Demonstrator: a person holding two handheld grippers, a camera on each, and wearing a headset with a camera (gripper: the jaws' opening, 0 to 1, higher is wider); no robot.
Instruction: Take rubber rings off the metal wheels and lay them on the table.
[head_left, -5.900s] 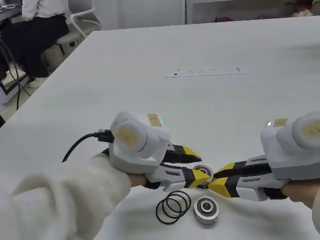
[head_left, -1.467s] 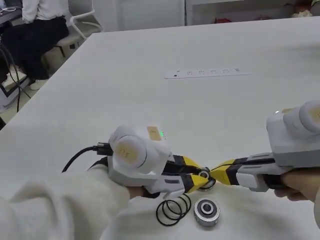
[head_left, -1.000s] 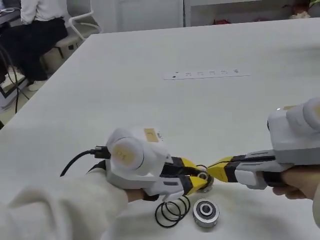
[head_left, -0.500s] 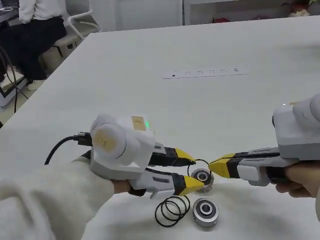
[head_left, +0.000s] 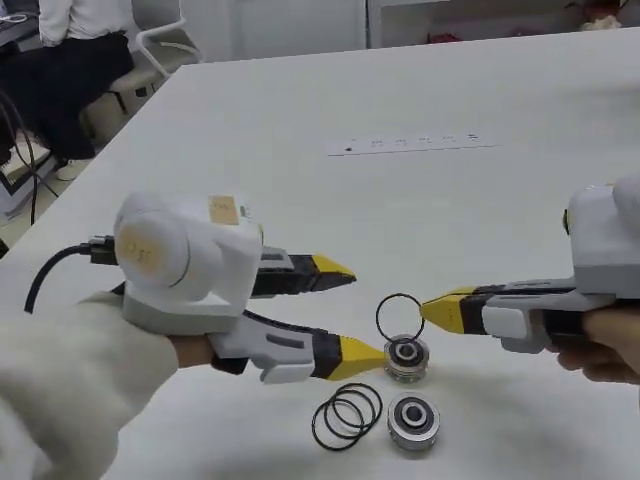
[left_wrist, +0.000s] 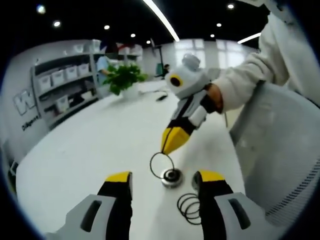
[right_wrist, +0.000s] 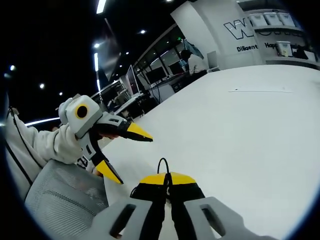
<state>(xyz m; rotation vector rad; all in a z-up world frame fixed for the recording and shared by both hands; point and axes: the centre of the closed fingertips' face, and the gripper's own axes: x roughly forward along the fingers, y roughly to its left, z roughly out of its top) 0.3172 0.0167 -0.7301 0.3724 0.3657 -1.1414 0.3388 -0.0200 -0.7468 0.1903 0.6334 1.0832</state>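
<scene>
The right tool (head_left: 432, 308) was closed on a rubber ring (head_left: 379, 318), just above the metal wheel (head_left: 405, 355) at lower centre of the head view. The left tool (head_left: 366, 312) stood wide open and empty. The ring seemed almost free, so it should next be laid on the worktop (head_left: 300, 180) beside the loose rings (head_left: 347, 412).

The left gripper (head_left: 365, 312) and right gripper (head_left: 430, 308) are white and grey, their jaws black tipped with yellow. The ring (head_left: 399, 318) and loose rings (head_left: 347, 415) are black. The wheels (head_left: 413, 418) are silver with dark hubs. The table (head_left: 300, 150) is white, the sleeve (head_left: 60, 380) cream.
</scene>
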